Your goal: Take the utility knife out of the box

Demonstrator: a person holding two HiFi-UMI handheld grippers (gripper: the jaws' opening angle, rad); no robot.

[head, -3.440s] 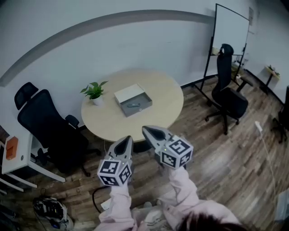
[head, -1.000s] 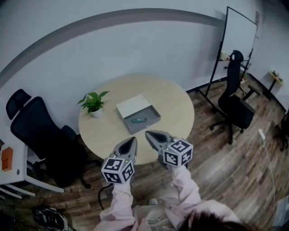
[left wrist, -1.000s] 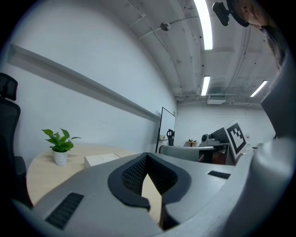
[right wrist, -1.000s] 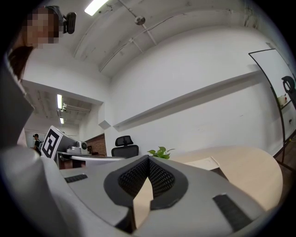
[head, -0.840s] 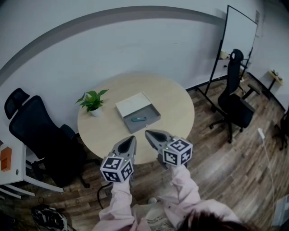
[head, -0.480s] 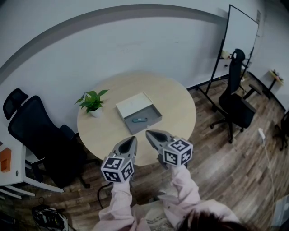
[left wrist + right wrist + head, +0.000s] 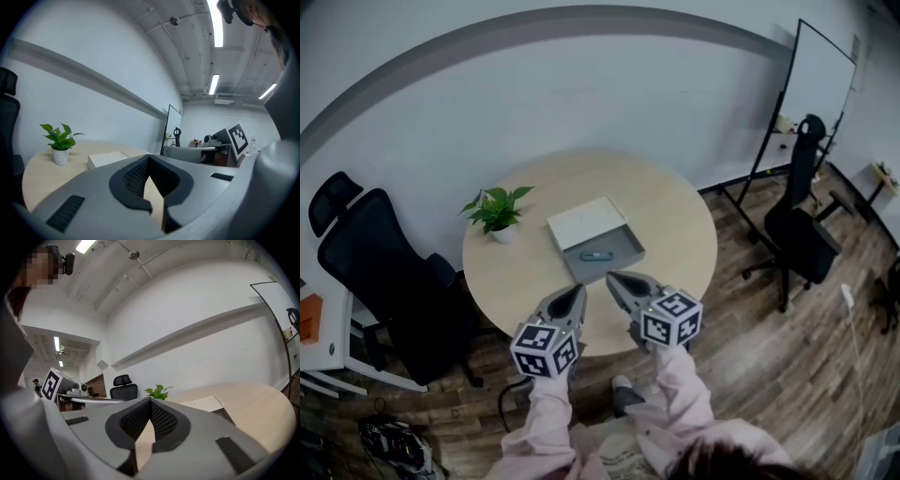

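Well, the utility knife (image 7: pixel 596 255) is lying flat on the grey floor of the open box (image 7: pixel 622 246), a small teal-and-dark sliver roughly in the middle of it and touched by nothing. The box is sitting near the centre of the round wooden table (image 7: pixel 675 234), with its white lid (image 7: pixel 584 221) lying open on the far side.

Both claws are hovering at the near edge of the table, short of the box and clear of the knife. The right gripper (image 7: pixel 612 277) is pointing at the box's near corner, with the knife just beyond its tip and a little to the left. The left gripper (image 7: pixel 576 289) is hanging beside it, slightly further back, with the knife ahead and to its right. Each gripper's own view is showing its jaws pressed together at the tips with nothing between them, left gripper (image 7: pixel 149 159) and right gripper (image 7: pixel 150 401) alike.

A small potted plant (image 7: pixel 499 211) is standing on the table to the left of the box. A black office chair (image 7: pixel 384 272) is parked on the wooden floor at the table's left side.
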